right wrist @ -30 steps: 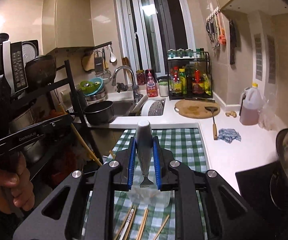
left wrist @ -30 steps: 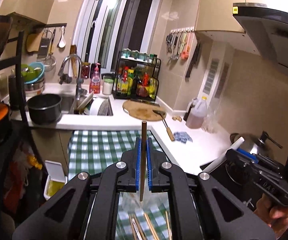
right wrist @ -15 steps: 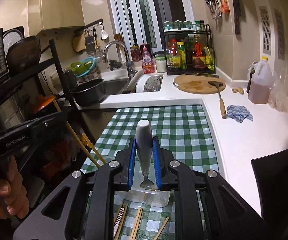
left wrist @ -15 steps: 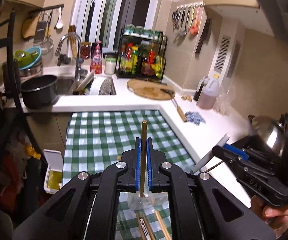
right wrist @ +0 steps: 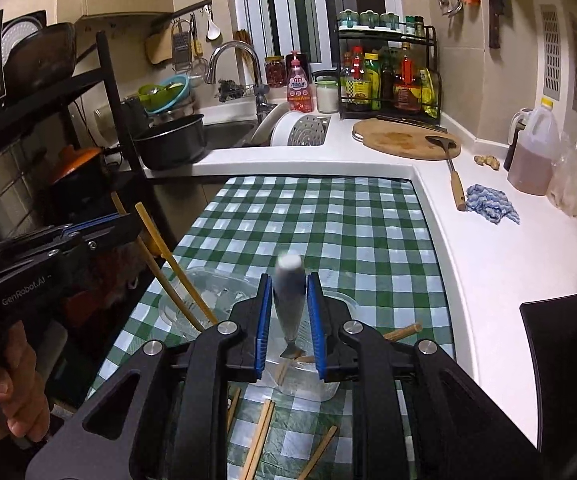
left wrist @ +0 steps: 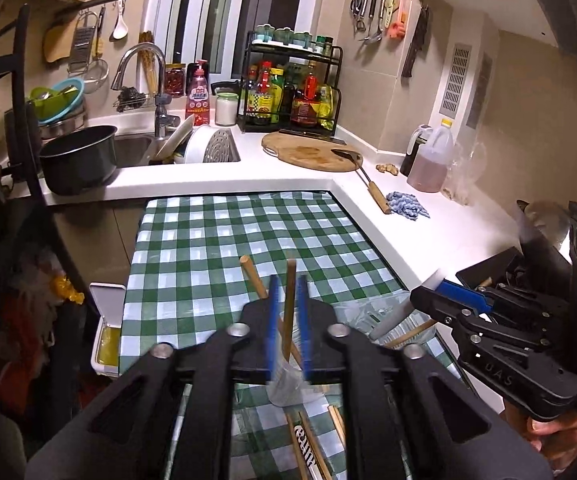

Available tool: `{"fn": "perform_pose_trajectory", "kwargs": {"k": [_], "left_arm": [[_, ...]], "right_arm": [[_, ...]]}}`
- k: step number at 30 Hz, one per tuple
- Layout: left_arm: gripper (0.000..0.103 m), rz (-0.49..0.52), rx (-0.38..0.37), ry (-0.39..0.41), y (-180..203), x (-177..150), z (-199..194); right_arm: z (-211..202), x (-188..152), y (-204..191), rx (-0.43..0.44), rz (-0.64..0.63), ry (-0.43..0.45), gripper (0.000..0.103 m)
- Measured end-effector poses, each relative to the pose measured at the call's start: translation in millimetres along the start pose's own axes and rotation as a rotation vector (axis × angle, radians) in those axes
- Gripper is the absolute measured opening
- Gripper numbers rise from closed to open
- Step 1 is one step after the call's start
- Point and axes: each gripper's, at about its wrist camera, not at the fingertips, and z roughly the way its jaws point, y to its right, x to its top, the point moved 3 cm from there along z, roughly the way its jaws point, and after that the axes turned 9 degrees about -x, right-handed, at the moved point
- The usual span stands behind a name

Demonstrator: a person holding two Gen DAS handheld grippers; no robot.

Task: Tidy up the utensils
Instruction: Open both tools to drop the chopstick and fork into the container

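My left gripper (left wrist: 288,280) hangs low over a clear cup (left wrist: 288,394) on the green checked table (left wrist: 224,248). Its jaws are opening, and a wooden chopstick (left wrist: 289,304) stands upright between the blue pads (left wrist: 273,320) with a gap on each side. A second chopstick (left wrist: 253,278) leans in the same cup. My right gripper (right wrist: 289,276) hovers over another clear cup (right wrist: 312,386). Its jaws are opening too, and a blurred white-handled utensil (right wrist: 288,300) stands between the pads without touching them. The left gripper (right wrist: 126,226) shows at the left of the right wrist view.
Several loose chopsticks (right wrist: 262,432) lie on the cloth near the cups. A white counter (right wrist: 500,264) with a black hob (right wrist: 560,344) borders the table on the right. On the left stands a dark rack (right wrist: 108,92). Sink, pot (left wrist: 78,158) and cutting board (left wrist: 312,152) lie beyond.
Both grippers have come down toward the table and the cups. The left pads have parted from the chopstick and the right pads from the white-handled utensil, which now looks blurred.
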Motion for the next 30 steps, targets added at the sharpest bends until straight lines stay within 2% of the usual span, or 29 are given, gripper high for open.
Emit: {"fn": "perform_pose_trajectory", "kwargs": {"k": [1,2,3,10,16,21,30], "left_arm": [[0.025,-0.002,0.0,0.005,0,0,-2],[0.027,-0.004,0.002,0.011,-1,0,-5],[0.028,-0.005,0.002,0.014,-1,0,-7],[0.029,-0.009,0.013,0.061,4,8,-35],[0.03,0.016,0.029,0.11,17,2,-73],[0.03,0.044,0.044,0.106,28,-37,-98],[0.03,0.06,0.096,0.029,34,-150,-106]], "right_arm": [[-1,1,0,-0.012,-0.001,-0.003,0.037],[-1,0,-1,-0.023,-0.001,-0.004,0.044],[-2,1,0,-0.035,-0.001,-0.006,0.046],[-29,10,9,-0.072,0.012,0.035,0.046],[-82,9,14,-0.094,0.013,0.133,0.046],[-127,-21,18,-0.096,0.027,0.192,0.046],[-153,-118,13,-0.085,0.043,0.149,0.045]]}}
